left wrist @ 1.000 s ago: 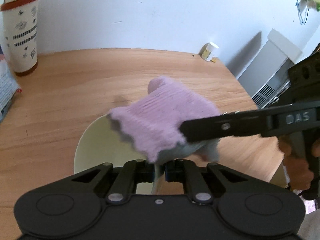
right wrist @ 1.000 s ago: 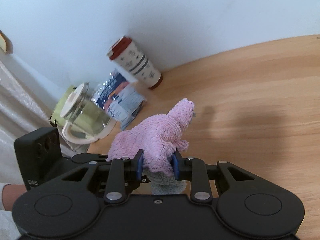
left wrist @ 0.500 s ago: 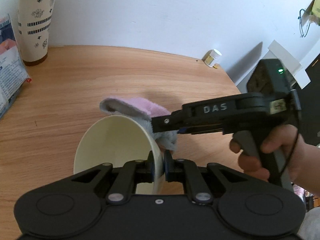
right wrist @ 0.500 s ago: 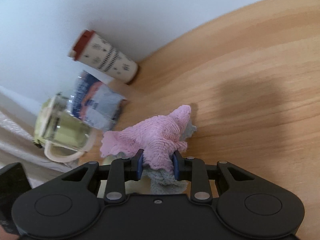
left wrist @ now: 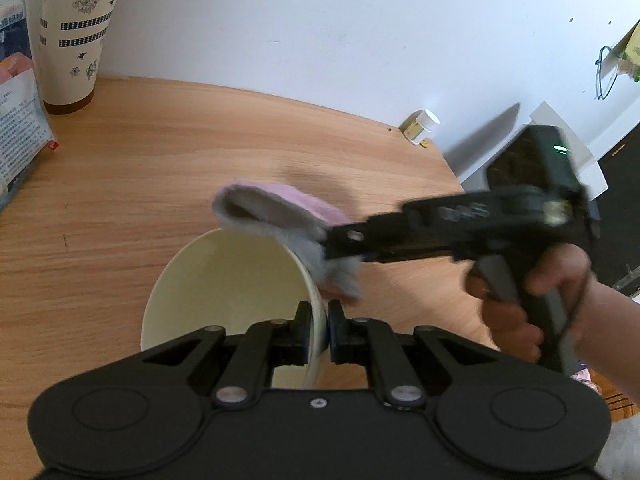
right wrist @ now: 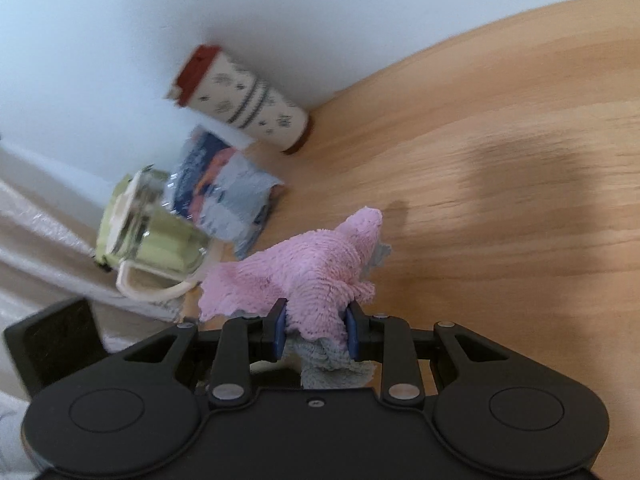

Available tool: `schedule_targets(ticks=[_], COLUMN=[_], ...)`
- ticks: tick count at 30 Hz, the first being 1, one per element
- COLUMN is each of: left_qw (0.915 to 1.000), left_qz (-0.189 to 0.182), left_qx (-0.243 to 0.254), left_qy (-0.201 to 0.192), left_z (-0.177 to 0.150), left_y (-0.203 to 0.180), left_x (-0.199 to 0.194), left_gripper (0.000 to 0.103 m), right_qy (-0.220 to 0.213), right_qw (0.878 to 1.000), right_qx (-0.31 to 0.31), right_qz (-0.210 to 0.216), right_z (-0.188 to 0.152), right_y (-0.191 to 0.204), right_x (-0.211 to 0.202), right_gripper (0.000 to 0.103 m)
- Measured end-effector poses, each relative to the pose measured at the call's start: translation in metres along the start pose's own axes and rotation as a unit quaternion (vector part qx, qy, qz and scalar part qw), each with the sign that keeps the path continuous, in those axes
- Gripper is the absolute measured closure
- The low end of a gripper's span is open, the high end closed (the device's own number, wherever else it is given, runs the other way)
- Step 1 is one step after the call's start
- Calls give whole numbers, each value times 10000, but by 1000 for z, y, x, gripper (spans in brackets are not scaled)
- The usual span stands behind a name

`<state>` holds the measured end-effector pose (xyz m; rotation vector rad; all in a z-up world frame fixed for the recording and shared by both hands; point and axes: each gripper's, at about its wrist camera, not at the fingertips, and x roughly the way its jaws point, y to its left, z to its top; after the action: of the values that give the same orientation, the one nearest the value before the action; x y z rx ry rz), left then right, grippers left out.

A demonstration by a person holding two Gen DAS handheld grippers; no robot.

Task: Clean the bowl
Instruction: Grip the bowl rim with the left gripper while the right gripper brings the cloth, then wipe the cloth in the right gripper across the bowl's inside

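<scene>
A cream bowl (left wrist: 224, 280) is tilted on its side above the wooden table, and my left gripper (left wrist: 318, 328) is shut on its rim. My right gripper (right wrist: 316, 330) is shut on a pink and grey cloth (right wrist: 316, 264). In the left wrist view the right gripper (left wrist: 340, 242) comes in from the right and holds the cloth (left wrist: 276, 216) against the bowl's upper right rim and outer side. The bowl does not show in the right wrist view.
A patterned paper cup with a red lid (right wrist: 240, 100) stands at the wall. A blue printed packet (right wrist: 224, 192) and a glass mug (right wrist: 156, 236) lie beside it. A small white-capped bottle (left wrist: 420, 126) stands at the table's far right edge (left wrist: 452, 168).
The cloth has moved from over the bowl's mouth to its upper right rim and outer side. The right gripper has pulled back to the right. The left gripper keeps hold of the bowl.
</scene>
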<state>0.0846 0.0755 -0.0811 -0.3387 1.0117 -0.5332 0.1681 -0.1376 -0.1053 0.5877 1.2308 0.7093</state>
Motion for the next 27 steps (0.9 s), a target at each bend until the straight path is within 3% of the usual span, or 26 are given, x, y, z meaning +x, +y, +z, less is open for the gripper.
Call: schedule_targets(ticks=[5, 12, 16, 22, 27], left_qw=[9996, 9977, 9944, 9931, 9950], left_qz=[-200, -612, -979, -1014, -955], left_qx=[-123, 31, 205, 554, 272], left_qy=[-123, -275, -352, -210, -69], left_z=[0, 4, 8, 7, -7], left_y=[4, -4, -12, -22, -17], left_x=[-5, -1, 9, 20, 7], left_gripper=[96, 95, 95, 95, 95], right_qy=[272, -133, -364, -544, -424], right_qw=[9994, 9992, 9988, 9982, 9989], right_qx=[92, 336, 292, 254, 37], right_qz=[-202, 197, 111, -82, -175], right_z=[6, 4, -1, -6, -11], right_y=[-16, -18, -17, -24, -17], right_x=[23, -22, -49, -73, -67], right_gripper=[71, 71, 71, 71, 71])
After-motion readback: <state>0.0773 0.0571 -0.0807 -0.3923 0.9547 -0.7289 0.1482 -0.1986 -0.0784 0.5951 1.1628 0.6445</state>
